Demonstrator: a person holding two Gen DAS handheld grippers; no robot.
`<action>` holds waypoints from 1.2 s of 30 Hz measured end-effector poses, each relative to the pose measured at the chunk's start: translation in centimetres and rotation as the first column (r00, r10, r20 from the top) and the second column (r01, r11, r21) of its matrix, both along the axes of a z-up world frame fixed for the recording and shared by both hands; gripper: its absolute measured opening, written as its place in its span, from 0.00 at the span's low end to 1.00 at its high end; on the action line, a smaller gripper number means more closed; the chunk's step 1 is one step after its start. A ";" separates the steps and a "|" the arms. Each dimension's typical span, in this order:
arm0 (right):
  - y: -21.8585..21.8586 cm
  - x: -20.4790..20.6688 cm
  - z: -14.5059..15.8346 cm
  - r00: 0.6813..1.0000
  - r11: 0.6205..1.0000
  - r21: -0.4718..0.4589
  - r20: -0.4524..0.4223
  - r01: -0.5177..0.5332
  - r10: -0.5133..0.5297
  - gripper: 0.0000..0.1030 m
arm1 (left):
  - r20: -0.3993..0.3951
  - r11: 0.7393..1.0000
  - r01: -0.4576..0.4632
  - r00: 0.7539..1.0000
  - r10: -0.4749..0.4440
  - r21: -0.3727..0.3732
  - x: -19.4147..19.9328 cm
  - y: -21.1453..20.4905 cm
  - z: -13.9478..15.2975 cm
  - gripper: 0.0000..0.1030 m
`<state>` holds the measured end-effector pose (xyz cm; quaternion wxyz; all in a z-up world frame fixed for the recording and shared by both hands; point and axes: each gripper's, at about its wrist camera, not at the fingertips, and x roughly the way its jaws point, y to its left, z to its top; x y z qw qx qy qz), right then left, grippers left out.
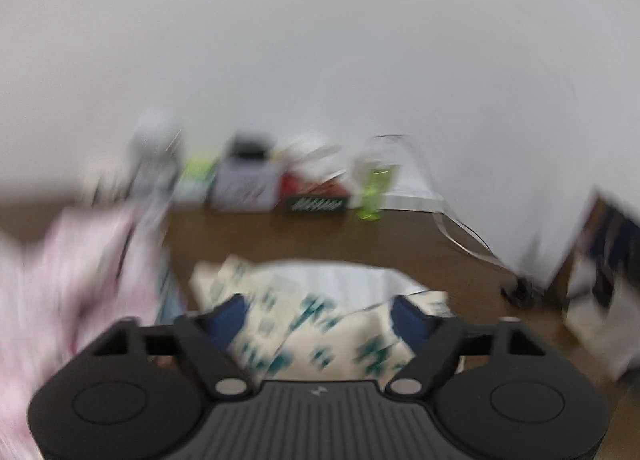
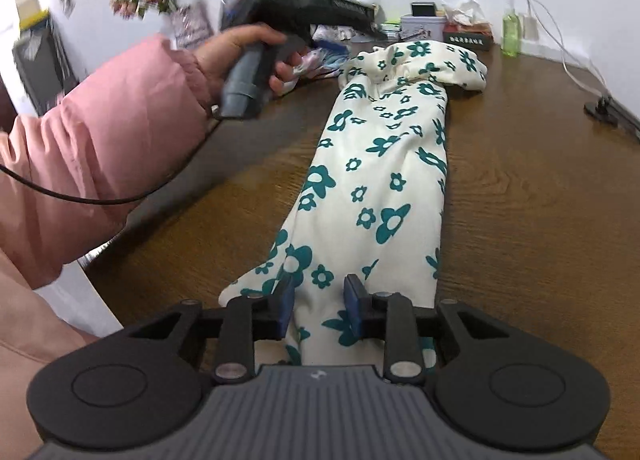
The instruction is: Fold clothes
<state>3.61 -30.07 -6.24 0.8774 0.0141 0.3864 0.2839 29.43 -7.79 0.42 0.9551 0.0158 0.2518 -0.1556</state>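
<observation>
Right wrist view: my right tongs pinch the floral cloth at the table's near edge; my left tongs hang released. A weak pinch could slip, undoing the fold.

Two wrist views, shared garment
</observation>
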 end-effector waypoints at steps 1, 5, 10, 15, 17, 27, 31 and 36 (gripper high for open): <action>-0.2 0.1 0.0 1.000 1.000 0.011 -0.003 0.003 -0.003 0.27 | 0.035 0.995 0.048 0.998 -0.051 0.085 -0.4 -1.7 0.8 0.86; -0.6 0.3 -0.1 1.000 0.999 0.041 -0.008 0.008 -0.008 0.28 | 0.024 0.801 0.198 0.966 -0.256 0.565 -1.0 -12.5 -1.6 0.86; -0.7 0.5 -0.1 1.000 0.999 0.054 -0.013 0.003 -0.002 0.28 | -0.100 0.580 0.199 0.975 -0.198 0.790 3.0 -19.9 -7.0 0.74; -0.9 0.8 -0.1 1.000 0.997 0.074 -0.017 -0.001 0.002 0.28 | -0.166 0.777 0.132 0.986 -0.036 0.616 7.8 -16.7 -4.8 0.05; -1.0 0.6 -0.2 1.000 0.997 0.084 -0.018 0.002 0.000 0.28 | -0.193 0.910 0.076 0.981 0.004 0.408 9.6 -13.0 -2.6 0.05; -1.2 0.6 -0.1 0.999 0.992 0.121 -0.034 0.045 -0.041 0.28 | -0.420 0.815 -0.293 0.905 0.068 -0.500 13.5 5.7 -5.2 0.07; -1.2 0.6 0.0 0.997 0.991 0.121 -0.042 0.062 -0.058 0.28 | -0.442 0.730 -0.375 0.890 0.112 -0.571 13.0 8.2 -7.1 0.22; -1.0 0.7 0.0 0.996 0.990 0.116 -0.046 0.077 -0.072 0.28 | -0.361 0.767 -0.331 0.922 0.139 -0.550 11.6 9.7 -4.3 0.40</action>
